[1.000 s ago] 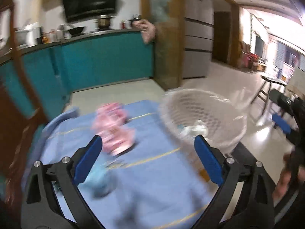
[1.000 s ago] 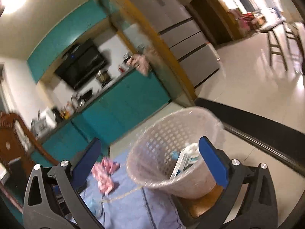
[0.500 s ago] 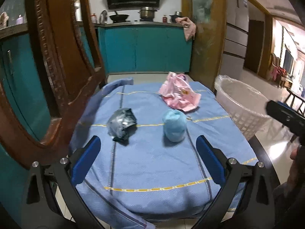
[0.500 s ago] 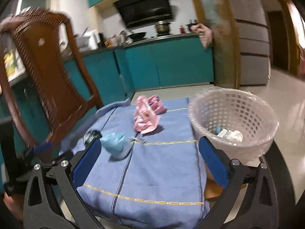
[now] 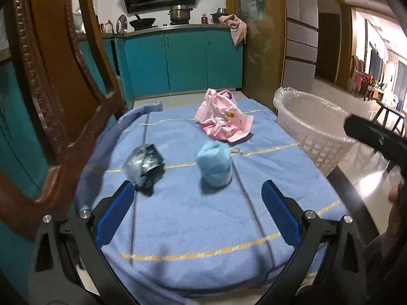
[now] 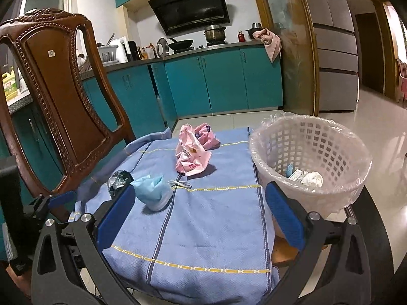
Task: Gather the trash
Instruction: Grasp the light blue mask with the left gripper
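Observation:
Three pieces of trash lie on a blue cloth (image 5: pixel 203 218): a crumpled silver-black wrapper (image 5: pixel 143 164), a light blue wad (image 5: pixel 215 164) and a pink plastic bag (image 5: pixel 221 118). They also show in the right wrist view as the wrapper (image 6: pixel 117 179), the wad (image 6: pixel 152 190) and the bag (image 6: pixel 193 152). A white lined basket (image 6: pixel 309 162) with some trash inside stands at the cloth's right edge. My left gripper (image 5: pixel 198 218) is open and empty, just short of the wrapper and wad. My right gripper (image 6: pixel 201 218) is open and empty over the near cloth.
A carved wooden chair back (image 6: pixel 58 89) stands at the left edge of the cloth. The basket also shows in the left wrist view (image 5: pixel 313 124). Teal kitchen cabinets (image 6: pixel 216 81) and a fridge lie beyond. Tiled floor is at the right.
Both views have swung from the basket to face the cloth with the trash. Both grippers have moved nearer to the cloth; both stay open and empty.

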The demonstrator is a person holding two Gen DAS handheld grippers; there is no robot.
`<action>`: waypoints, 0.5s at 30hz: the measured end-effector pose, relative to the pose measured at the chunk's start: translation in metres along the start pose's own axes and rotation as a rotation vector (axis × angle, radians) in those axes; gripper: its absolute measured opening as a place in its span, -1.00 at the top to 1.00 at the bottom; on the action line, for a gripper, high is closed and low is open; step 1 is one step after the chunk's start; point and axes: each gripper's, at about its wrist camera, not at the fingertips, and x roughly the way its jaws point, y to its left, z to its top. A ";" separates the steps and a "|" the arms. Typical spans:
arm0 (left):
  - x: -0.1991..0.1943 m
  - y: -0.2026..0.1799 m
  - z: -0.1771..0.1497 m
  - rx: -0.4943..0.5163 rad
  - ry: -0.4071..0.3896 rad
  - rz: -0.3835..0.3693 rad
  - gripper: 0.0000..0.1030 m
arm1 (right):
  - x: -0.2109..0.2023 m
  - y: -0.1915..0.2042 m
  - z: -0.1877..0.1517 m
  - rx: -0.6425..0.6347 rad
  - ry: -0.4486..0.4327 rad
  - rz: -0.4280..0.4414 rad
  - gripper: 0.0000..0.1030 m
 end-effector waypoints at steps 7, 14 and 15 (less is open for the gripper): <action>0.062 -0.013 0.028 -0.006 0.062 -0.025 -0.74 | 0.003 -0.002 0.000 -0.009 0.005 -0.011 -0.93; 0.103 -0.012 0.027 -0.011 0.222 -0.079 0.73 | 0.015 -0.005 0.001 -0.027 0.030 -0.031 -0.93; 0.088 -0.008 0.029 -0.028 0.191 -0.086 0.76 | 0.017 -0.004 0.001 -0.031 0.033 -0.030 -0.93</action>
